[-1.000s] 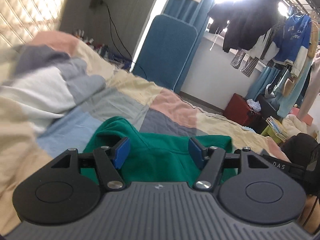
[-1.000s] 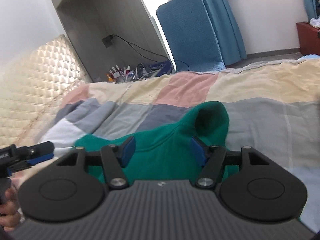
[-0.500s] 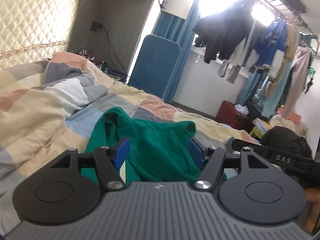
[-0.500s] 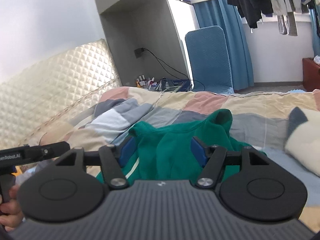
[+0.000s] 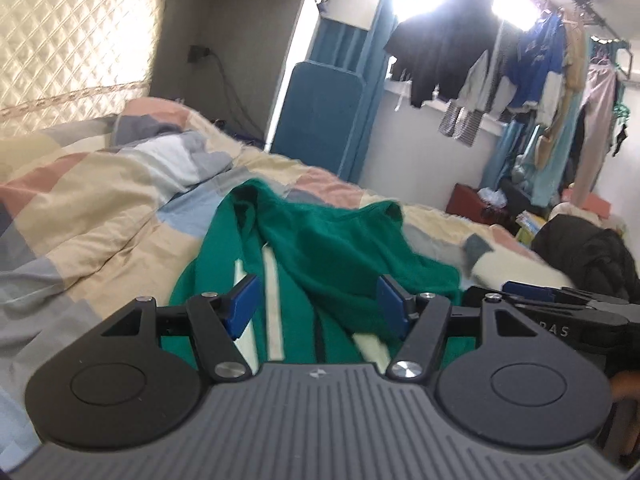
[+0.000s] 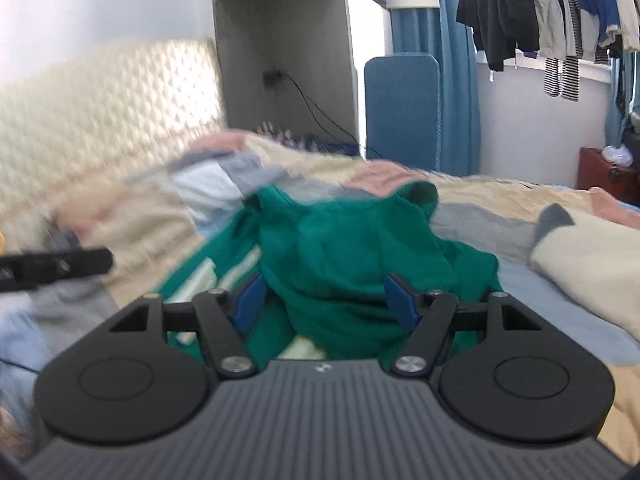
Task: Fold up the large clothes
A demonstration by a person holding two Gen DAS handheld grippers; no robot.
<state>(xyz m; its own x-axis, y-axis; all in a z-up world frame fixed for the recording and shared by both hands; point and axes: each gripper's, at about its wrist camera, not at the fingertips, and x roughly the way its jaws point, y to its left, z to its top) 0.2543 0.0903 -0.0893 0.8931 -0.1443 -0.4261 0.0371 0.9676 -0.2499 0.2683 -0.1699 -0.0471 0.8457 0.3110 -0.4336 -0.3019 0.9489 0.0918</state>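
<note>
While both grippers tilt slightly downward over the bed, the left gripper (image 5: 318,300) has its blue pads parted, nothing pinched between them. Just to its right, the right gripper (image 6: 326,299) likewise stands released above the green sweatshirt (image 5: 320,248), which lies rumpled with cream stripes showing on the patchwork quilt (image 5: 80,208). Part of a hand (image 5: 622,388) shows at the left view's right edge.

Home bedroom: patchwork quilt (image 5: 100,200), quilted headboard (image 5: 72,40), hanging laundry (image 5: 500,52).
</note>
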